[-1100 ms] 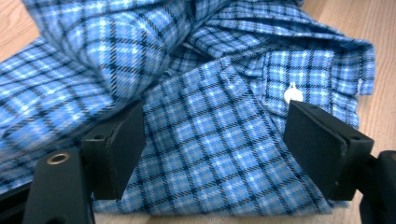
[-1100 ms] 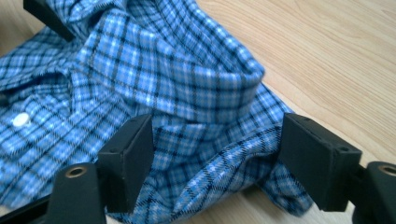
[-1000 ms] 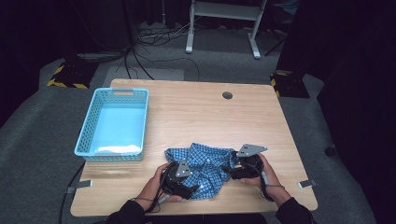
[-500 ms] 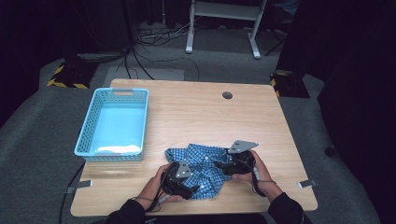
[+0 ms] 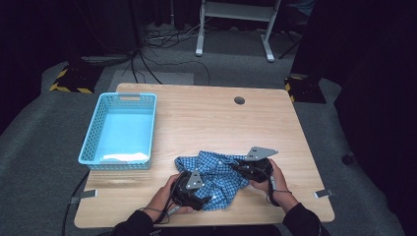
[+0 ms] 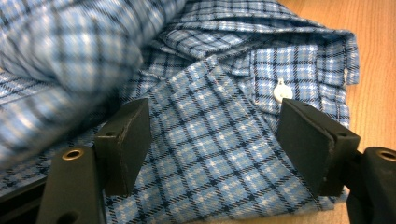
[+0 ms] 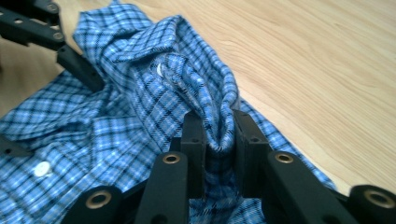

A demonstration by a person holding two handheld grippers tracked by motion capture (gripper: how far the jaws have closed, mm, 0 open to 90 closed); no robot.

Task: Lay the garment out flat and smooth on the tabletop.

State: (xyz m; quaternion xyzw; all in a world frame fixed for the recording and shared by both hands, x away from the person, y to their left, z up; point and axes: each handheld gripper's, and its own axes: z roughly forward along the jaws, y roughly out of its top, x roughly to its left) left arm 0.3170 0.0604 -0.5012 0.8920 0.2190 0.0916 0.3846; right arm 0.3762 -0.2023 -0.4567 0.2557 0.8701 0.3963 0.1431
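Note:
A blue checked shirt [image 5: 216, 177] lies crumpled near the table's front edge. My right gripper [image 7: 218, 122] has just been closing and is now shut on a raised fold of the shirt [image 7: 140, 107], the cloth pinched between its pads. It sits at the shirt's right side [image 5: 243, 169]. My left gripper [image 6: 215, 116] rests on the shirt's left front part [image 5: 196, 194]. Its jaws have just been closing a little and still stand wide. Flat fabric with a white button [image 6: 283, 92] lies between them, unpressed. One of its fingers [image 7: 79, 67] reaches in at the top left of the right gripper view.
A light blue plastic basket [image 5: 88, 140] stands at the table's left, with something white [image 5: 123, 157] at its near end. The wooden table [image 5: 206, 118] has a round cable hole [image 5: 239, 100] near its far edge. Cables and a metal stand are on the floor beyond.
The right hand has edged slightly left onto the shirt's right side. The left hand has kept still.

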